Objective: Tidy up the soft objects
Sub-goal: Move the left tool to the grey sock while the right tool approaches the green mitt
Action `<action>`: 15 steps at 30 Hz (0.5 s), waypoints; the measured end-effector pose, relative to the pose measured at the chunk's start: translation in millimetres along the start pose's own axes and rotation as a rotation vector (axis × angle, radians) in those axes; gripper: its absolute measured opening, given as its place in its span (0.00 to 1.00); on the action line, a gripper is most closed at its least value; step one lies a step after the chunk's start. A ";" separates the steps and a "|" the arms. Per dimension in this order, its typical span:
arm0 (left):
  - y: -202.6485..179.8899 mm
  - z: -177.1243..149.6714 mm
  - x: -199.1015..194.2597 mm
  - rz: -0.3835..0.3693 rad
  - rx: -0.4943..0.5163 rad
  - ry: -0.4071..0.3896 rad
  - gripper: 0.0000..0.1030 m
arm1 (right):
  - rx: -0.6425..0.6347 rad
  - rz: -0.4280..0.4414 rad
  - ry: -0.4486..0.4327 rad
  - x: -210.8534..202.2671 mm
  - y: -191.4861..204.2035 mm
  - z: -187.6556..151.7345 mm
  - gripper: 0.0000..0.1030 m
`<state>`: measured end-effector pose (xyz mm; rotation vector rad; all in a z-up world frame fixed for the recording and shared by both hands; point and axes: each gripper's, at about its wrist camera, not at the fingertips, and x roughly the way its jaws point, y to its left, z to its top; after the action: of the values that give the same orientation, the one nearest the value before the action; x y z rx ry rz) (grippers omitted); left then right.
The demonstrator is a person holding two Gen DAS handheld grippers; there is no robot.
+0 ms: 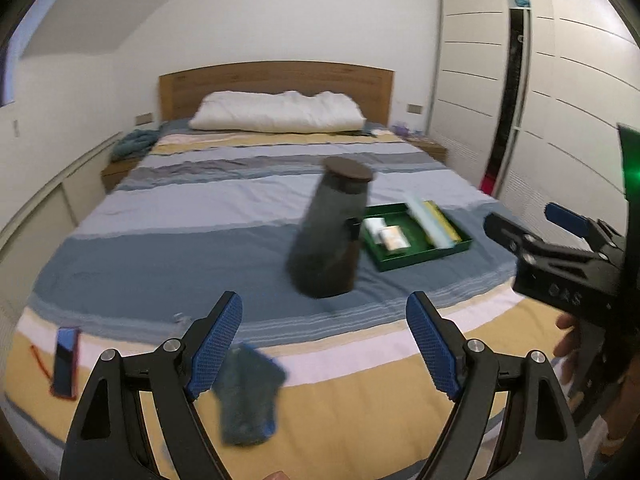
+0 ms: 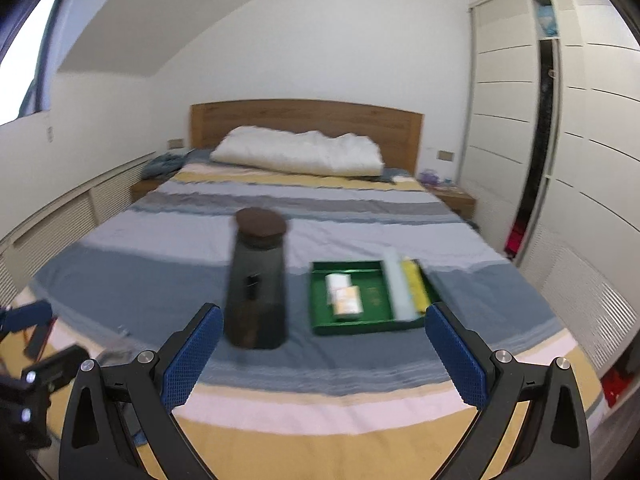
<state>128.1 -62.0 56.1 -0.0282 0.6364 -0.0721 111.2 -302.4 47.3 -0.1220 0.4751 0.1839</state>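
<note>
Grippers both over the foot of the striped bed, fingers spread wide, nothing held. Left gripper hangs above a crumpled blue-grey cloth on the yellow stripe, just beside its left finger (contact unclear, blurred). Right gripper faces a dark lidded jar standing upright; green tray with small boxes just to the jar's right. Phone lies near the bed's left edge.
</note>
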 end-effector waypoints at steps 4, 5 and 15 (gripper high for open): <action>32.6 -16.5 -4.6 0.045 -0.043 0.012 0.78 | -0.042 0.050 0.023 -12.8 31.3 -10.8 1.00; 43.5 -22.0 -5.7 0.059 -0.056 0.014 0.78 | -0.049 0.064 0.026 -17.2 40.1 -12.6 1.00; 123.2 -74.5 15.4 0.177 -0.144 0.121 0.78 | -0.058 0.166 0.096 -13.9 90.7 -30.0 1.00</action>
<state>103.4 59.3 -19.0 -0.1068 0.7615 0.1440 67.2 -220.7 20.6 -0.1482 0.5764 0.3560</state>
